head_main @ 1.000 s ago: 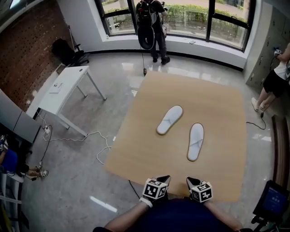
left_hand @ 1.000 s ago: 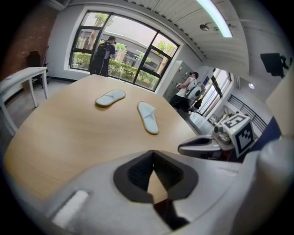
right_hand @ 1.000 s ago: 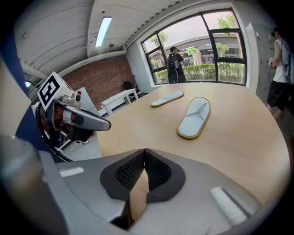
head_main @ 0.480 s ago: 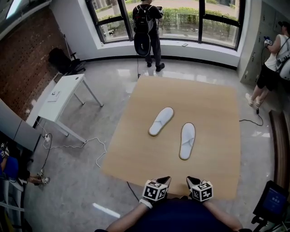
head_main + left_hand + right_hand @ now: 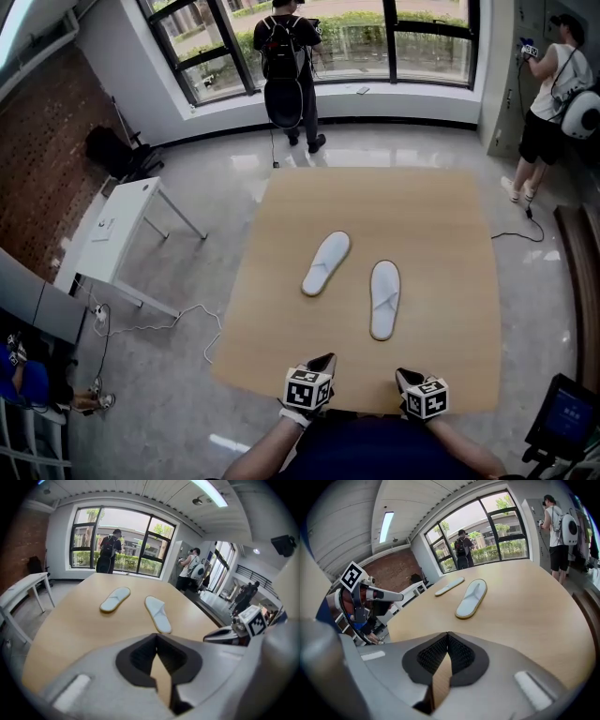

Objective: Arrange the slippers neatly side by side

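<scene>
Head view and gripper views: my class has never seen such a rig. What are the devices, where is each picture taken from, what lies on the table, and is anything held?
There is no robot here. A person holds a pair of tongs in each hand, each carrying a marker cube. The wide picture comes from a camera on the person's head, looking down. The other two come from cameras riding on each pair of tongs. The left tongs and right tongs are at the near edge of the table, both closed and empty. Two white slippers lie on it, apart from each other: the left slipper is angled and the right slipper is nearly straight.
</scene>
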Demonstrator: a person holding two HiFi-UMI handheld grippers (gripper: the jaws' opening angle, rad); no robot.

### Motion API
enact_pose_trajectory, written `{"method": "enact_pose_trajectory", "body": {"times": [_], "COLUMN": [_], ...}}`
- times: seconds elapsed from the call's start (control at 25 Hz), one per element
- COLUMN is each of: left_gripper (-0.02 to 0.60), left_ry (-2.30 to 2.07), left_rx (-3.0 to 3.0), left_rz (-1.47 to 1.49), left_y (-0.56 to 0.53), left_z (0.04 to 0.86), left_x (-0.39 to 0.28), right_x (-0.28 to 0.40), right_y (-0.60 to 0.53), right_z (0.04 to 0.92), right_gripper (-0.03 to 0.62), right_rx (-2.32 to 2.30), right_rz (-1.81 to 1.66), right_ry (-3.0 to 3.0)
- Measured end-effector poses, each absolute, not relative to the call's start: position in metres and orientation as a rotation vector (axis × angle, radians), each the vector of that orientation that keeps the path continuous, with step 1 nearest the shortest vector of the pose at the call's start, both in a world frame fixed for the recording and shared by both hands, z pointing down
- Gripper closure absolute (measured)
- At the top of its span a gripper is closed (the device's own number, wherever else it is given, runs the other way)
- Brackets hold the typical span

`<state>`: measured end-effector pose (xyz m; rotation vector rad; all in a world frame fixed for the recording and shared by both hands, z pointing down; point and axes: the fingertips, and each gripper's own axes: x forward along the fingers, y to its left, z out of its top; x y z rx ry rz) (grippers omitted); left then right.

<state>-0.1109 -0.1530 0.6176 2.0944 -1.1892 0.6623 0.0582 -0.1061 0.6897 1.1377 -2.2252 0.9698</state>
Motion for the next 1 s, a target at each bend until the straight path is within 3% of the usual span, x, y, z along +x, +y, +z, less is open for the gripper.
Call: {"method": "enact_pose_trajectory", "body": {"times": [0.28, 0.56, 1.0], "left_gripper": [0.578, 0.578, 0.578], "left_ry": [-1.372, -1.420, -1.253], "left_rx": [2.316, 2.305, 2.442], "left_rz": [0.834, 0.696, 0.773], "left_y": [-0.257, -0.348, -0.414], "left_z": [0.602, 0.606, 0.639], "left_x": [-0.175, -0.229, -0.196], "right_x": [0.061, 0.068, 0.066], "right_y": [-0.139, -0.192, -0.280], "right_z": [0.691, 0.671, 0.656], "right_gripper": [0.583, 0.583, 0.583], "right_rx": [1.180, 1.310, 1.336], "right_rz": [1.000, 0.965, 0.785], "right_ry": [-2.155, -2.122, -2.090]}}
